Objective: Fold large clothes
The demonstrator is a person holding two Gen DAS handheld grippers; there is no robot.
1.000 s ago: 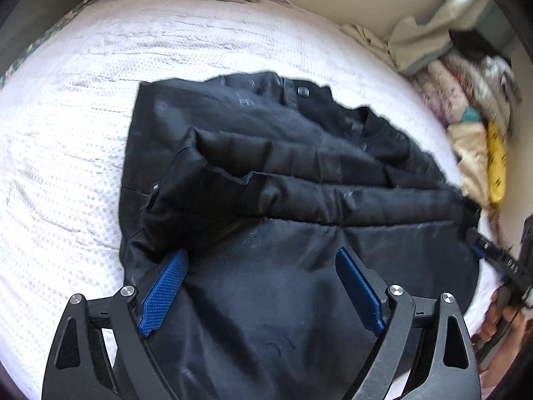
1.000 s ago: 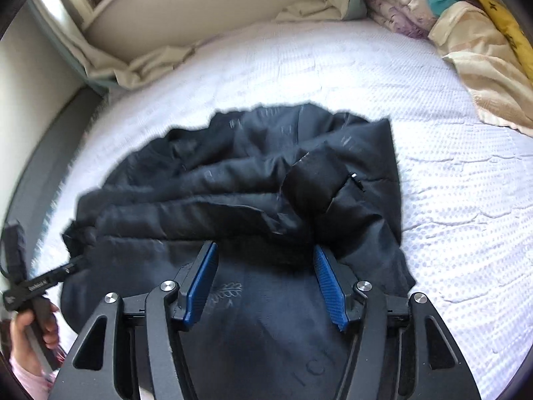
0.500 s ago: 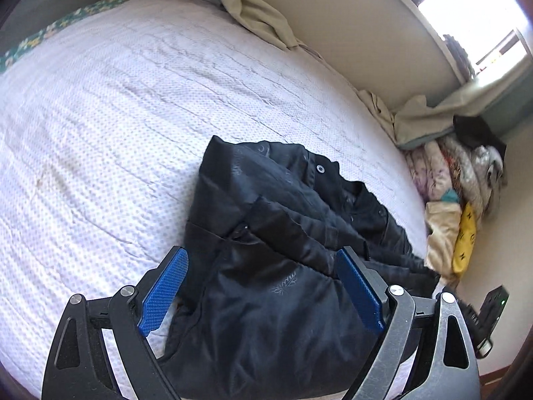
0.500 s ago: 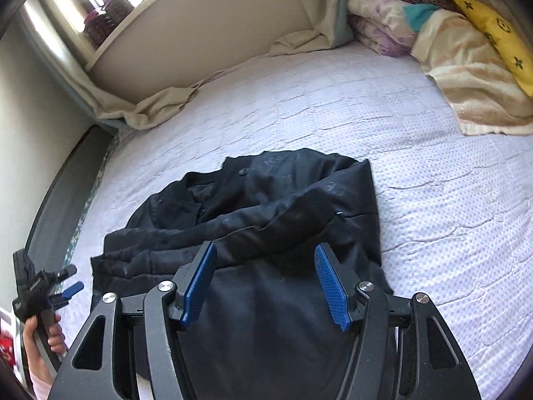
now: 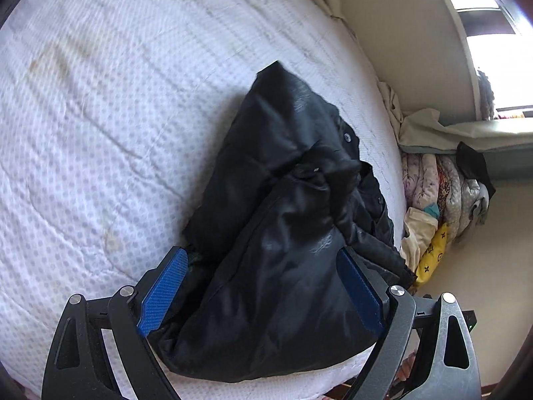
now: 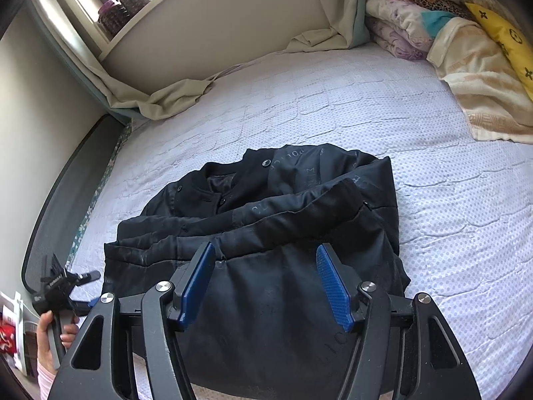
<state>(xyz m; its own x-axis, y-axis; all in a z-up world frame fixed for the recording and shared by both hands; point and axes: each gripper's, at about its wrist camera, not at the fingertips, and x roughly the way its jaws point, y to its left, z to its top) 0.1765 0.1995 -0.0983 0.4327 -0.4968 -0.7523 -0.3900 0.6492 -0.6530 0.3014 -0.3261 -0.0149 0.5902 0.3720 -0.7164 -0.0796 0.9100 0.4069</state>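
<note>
The right gripper [image 6: 266, 283] is positioned over the near end of the black jacket [image 6: 266, 233]; its blue pads [image 6: 333, 286] stand moderately apart with nothing clamped between them, clear of the fabric below. The left gripper [image 5: 263, 293] has its pads [image 5: 163, 290] spread wide — the jacket's near corner shows between them, but whether the pads touch it cannot be told. In the right wrist view the left gripper is also seen at the lower left, carried by a hand [image 6: 50, 340] beyond the bed's edge. The jacket lies partly folded on the white quilted mattress [image 6: 433, 200], a sleeve laid across its body, collar and snaps at the far end. Bare mattress surrounds the jacket on the left, right and far sides. Further off — a stack of folded blankets [image 6: 433, 23] in the far right corner, and a crumpled beige sheet [image 6: 166, 96] along the headboard.
</note>
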